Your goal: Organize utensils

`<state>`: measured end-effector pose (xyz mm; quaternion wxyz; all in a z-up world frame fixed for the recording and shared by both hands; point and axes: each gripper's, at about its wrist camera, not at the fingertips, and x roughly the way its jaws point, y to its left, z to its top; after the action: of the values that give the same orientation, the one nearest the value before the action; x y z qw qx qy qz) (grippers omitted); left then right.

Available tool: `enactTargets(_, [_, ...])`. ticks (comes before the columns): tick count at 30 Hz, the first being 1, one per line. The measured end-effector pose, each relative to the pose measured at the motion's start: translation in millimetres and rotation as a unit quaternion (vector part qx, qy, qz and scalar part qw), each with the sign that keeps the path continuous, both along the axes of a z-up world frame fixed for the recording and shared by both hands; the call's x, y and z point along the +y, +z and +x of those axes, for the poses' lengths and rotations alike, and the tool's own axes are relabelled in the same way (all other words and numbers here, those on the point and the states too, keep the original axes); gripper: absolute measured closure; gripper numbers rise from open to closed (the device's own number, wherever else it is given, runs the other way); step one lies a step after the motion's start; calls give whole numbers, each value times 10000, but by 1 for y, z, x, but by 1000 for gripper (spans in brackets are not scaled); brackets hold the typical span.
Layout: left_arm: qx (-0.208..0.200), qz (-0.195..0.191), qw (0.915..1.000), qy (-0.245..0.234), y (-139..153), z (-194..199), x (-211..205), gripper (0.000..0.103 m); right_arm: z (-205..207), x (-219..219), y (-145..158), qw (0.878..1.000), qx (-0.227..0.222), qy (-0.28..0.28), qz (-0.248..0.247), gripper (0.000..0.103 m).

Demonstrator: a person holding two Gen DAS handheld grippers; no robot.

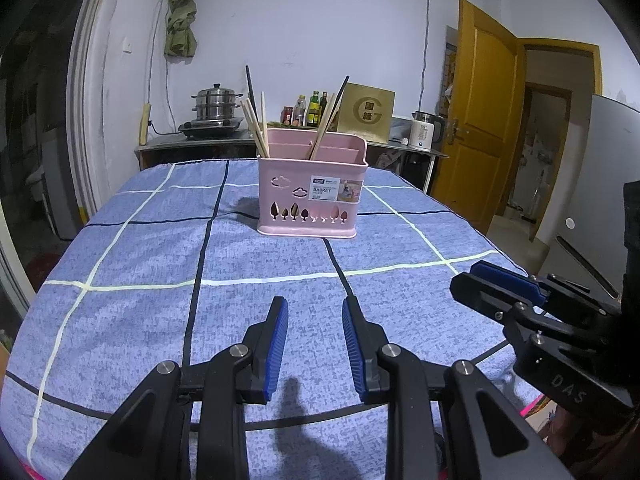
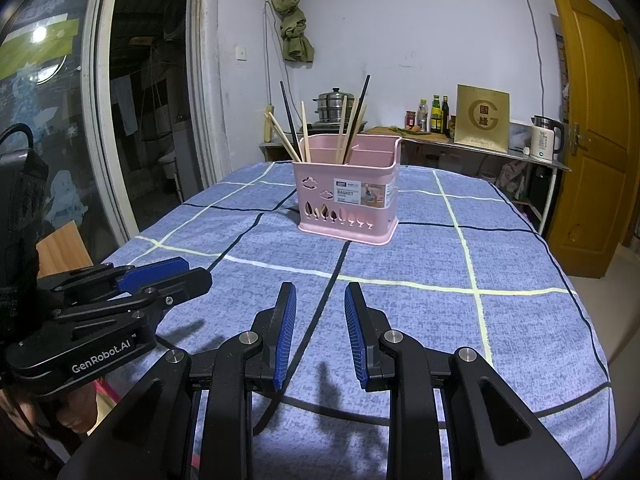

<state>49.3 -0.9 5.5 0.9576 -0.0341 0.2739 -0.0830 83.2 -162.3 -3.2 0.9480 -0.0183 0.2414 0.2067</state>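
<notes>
Both tools are hanging low over the near edge of the blue checked tablecloth [image 1: 160, 280], and neither is carrying anything: the left gripper [image 1: 315, 344] is standing with its blue-padded jaws parted and nothing between them, and the right gripper [image 2: 320, 332] is doing the same, with bare cloth showing through each gap. The pink utensil basket [image 1: 312, 196] is sitting well apart from them, toward the far middle of the table, with its label facing the cameras. Wooden chopsticks [image 1: 254, 128] and a black one are leaning out of its left-hand compartment, while a second bunch of chopsticks [image 1: 326, 120] is leaning the other way from the compartment beside it; the remaining compartments are looking empty, though their floors are hidden. The main risk, as I judge it, is lying in that loose, fanned lean: a jaw closing on one stick is likely to nudge its neighbours, and a sideways pull could tip the light plastic basket or drag it across the cloth, which is itself free to wrinkle and slide. Thin round sticks may also be slipping or pivoting between flat pads. With the two tools working so near each other, they could be colliding on the reach.
</notes>
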Motion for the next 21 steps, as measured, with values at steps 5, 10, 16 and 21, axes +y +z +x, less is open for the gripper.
enactTargets(5, [-2, 39, 10000, 31, 0, 1, 0, 75, 0, 0, 0, 10000, 3, 1, -3, 77])
enactTargets(10, [-15, 75, 10000, 2, 0, 0, -2, 75, 0, 0, 0, 10000, 4, 2, 1, 77])
enactTargets(16, [-22, 72, 10000, -10, 0, 0, -3, 75, 0, 0, 0, 10000, 4, 6, 2, 77])
enactTargets(21, [-63, 117, 9999, 10, 1, -1, -5, 75, 0, 0, 0, 10000, 7, 1, 5, 77])
